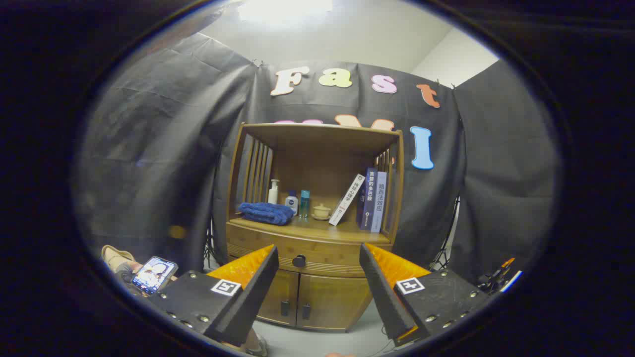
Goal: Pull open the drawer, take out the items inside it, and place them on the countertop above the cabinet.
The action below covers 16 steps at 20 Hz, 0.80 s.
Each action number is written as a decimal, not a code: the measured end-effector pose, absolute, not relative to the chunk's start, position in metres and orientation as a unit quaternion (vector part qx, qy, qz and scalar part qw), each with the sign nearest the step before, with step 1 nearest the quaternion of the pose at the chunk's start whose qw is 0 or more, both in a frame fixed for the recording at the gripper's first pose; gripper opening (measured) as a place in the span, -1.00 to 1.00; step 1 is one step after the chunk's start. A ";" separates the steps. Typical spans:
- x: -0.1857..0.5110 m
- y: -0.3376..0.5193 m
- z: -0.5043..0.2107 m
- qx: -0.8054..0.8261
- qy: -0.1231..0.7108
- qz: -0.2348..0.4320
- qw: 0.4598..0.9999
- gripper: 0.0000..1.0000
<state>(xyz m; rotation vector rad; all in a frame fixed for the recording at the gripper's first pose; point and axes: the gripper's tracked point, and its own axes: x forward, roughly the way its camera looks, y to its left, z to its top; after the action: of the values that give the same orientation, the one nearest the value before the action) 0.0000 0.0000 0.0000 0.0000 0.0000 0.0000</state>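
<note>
Beyond spread gripper (317, 260), shut drawer (297, 250), books (369, 198) with Chinese spines

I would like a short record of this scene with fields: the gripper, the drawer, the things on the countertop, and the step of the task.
gripper: gripper, fingers wide apart, holding nothing, short of the cabinet
drawer: wooden drawer with dark round knob, shut, seen between the fingers
countertop: folded blue towel, white pump bottle, small cream lidded cup, three books
step: drawer not yet pulled
</note>
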 end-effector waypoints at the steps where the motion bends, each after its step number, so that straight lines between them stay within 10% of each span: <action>1: 0.000 0.000 -0.001 0.000 0.000 0.000 1.000 0.96; 16: 0.022 0.002 -0.019 0.007 0.014 -0.002 1.000 0.96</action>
<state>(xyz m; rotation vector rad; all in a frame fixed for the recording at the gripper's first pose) 0.0216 0.0017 -0.0190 0.0134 0.0286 -0.0035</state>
